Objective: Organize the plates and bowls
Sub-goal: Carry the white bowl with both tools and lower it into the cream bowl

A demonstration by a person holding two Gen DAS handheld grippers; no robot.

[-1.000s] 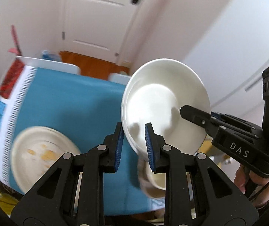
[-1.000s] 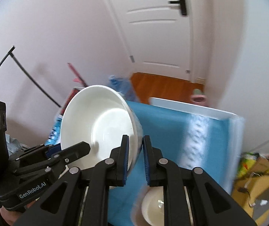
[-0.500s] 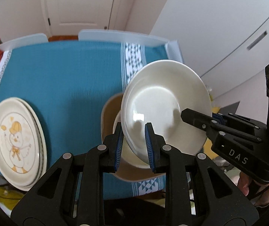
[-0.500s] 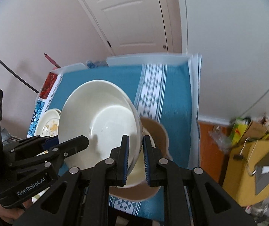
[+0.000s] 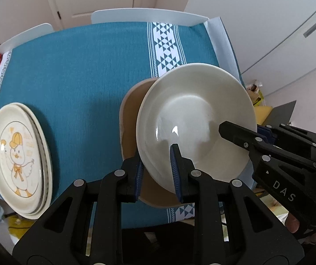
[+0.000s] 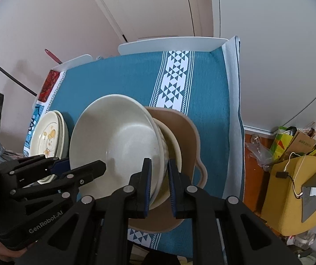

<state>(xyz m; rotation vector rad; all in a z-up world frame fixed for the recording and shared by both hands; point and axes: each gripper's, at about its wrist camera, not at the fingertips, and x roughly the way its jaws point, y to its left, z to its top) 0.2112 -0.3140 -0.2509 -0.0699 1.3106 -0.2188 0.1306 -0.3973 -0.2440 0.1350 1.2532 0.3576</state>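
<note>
Cream bowl, tilted, gripped at opposite rims: left gripper jaws clenched on near-left rim, right gripper jaws clenched on right rim. Held just above smaller pale bowl nested in tan dish. Blue-clothed worktop beneath. Duck-print plates stacked well left. Judged next: straight down.

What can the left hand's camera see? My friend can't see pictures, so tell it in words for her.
Two grippers, the left gripper and the right gripper, pinch opposite rims of a white bowl tilted above a brown dish. Beneath is a blue tablecloth, and stacked plates with a yellow cartoon duck sit at the left.
</note>
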